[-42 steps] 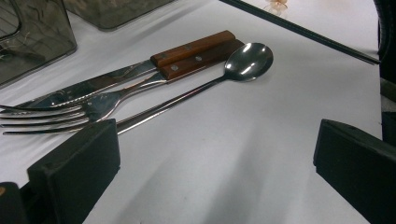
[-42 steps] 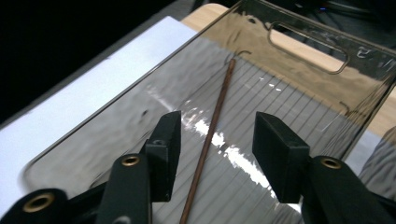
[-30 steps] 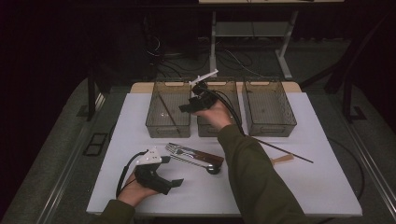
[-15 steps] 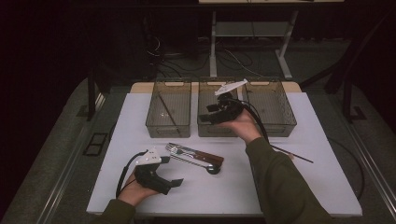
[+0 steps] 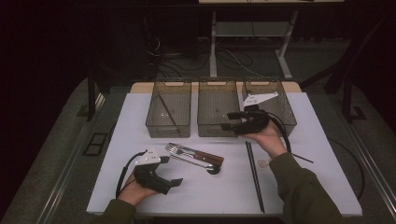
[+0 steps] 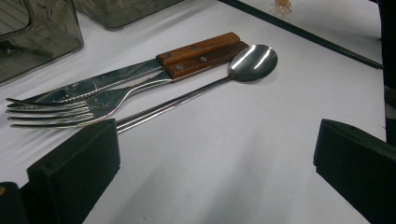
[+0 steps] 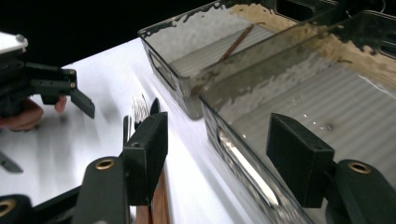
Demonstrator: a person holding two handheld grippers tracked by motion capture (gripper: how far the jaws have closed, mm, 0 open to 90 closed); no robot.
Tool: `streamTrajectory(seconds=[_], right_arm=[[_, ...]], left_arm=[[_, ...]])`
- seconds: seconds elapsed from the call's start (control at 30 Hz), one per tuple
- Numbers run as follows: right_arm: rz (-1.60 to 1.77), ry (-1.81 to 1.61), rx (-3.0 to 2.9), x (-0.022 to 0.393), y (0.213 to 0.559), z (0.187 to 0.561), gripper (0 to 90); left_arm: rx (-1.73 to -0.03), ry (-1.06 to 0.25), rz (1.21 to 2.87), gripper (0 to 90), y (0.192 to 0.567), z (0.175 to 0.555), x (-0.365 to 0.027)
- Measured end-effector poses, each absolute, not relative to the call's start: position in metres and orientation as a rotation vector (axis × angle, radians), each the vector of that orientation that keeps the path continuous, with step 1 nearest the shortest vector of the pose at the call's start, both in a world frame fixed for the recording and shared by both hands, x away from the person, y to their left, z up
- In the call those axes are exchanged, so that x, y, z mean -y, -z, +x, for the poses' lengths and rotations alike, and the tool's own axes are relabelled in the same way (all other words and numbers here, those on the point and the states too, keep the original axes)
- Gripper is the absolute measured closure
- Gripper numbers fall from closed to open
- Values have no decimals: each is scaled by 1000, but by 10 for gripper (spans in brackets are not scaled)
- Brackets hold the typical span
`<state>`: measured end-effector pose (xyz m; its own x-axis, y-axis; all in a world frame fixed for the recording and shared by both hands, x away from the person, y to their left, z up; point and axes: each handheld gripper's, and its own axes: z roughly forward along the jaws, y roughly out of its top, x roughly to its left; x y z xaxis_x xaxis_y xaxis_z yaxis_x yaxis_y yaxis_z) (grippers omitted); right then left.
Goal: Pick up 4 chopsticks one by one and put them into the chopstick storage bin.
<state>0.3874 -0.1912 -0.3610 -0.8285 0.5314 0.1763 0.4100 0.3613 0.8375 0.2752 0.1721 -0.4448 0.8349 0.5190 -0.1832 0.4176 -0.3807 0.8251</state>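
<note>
Both grippers empty over the cutlery worktop

The right gripper (image 5: 227,120) hangs with its jaws apart and nothing between them, at the front wall of the middle bin (image 5: 218,105); the left gripper (image 5: 175,183) rests low on the white worktop (image 5: 303,186), jaws spread wide and empty, aimed at the fork (image 6: 70,108), knife (image 6: 140,70) and spoon (image 6: 252,58) lying side by side just ahead; two dark chopsticks (image 5: 253,172) lie near the right forearm; another stick lies in the left bin (image 5: 168,105).
</note>
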Motion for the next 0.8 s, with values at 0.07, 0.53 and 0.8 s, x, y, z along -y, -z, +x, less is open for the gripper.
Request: streamTrajectory(seconds=[0.07, 0.53, 0.8], right_arm=[[877, -1472, -2480, 200, 362, 383, 405], [945, -1416, -2475, 259, 379, 361, 461], [1010, -1339, -2454, 298, 390, 353, 562]], left_arm=[[-690, -129, 2023, 0, 445, 275, -172], [-680, -138, 2017, 0, 444, 276, -173], [-660, -152, 2026, 0, 444, 276, -171]])
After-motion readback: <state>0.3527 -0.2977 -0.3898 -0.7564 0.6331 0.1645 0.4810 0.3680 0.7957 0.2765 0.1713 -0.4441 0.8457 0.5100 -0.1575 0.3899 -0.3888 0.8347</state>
